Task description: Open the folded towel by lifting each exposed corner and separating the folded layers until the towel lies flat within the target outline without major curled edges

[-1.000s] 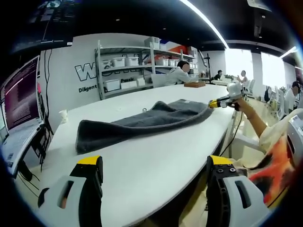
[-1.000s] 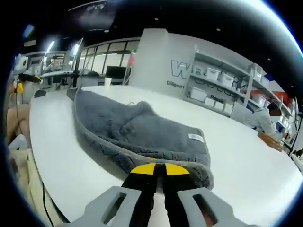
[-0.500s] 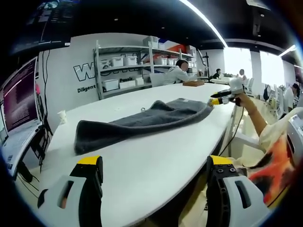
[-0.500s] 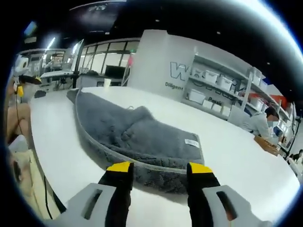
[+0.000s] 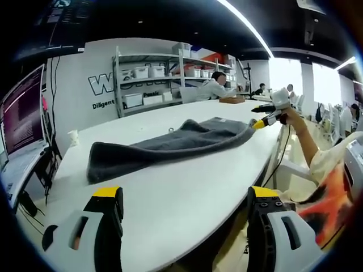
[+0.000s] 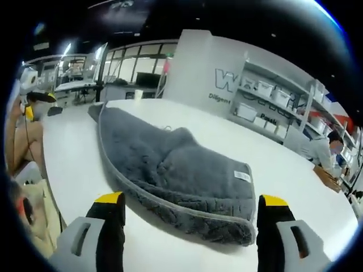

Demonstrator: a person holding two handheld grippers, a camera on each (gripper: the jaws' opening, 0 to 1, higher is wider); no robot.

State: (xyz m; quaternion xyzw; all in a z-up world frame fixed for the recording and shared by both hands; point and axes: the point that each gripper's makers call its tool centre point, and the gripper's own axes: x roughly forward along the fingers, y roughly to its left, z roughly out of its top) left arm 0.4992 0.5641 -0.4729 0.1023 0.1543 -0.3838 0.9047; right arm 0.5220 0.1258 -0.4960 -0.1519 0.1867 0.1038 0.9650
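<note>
In the right gripper view, we see the right gripper (image 6: 191, 207) with its jaws spread wide apart, black with yellow tips, holding nothing. Between and just beyond the jaws lies the near end of the folded towel (image 6: 176, 170), dark grey and plush with a stitched border. The towel rests on the white surface (image 6: 74, 141) and runs away from us toward the far left, with a bunched ridge along its middle and a small white label (image 6: 243, 176) near its right corner. At the far left edge of this view, the left gripper (image 6: 35, 102) shows small, off the edge of the surface.

In the left gripper view, we see the left gripper (image 5: 184, 198) released too, its jaws wide apart above the near edge of the surface (image 5: 170, 187), well apart from the towel (image 5: 170, 144). The towel stretches across the middle of the surface, still folded. At its far right end, the right gripper (image 5: 262, 120) hovers just beside the corner, held by a hand (image 5: 286, 116).

Behind the surface, a shelf rack (image 5: 164, 73) of white bins stands against a wall, and a monitor (image 5: 22, 110) sits at the left.
</note>
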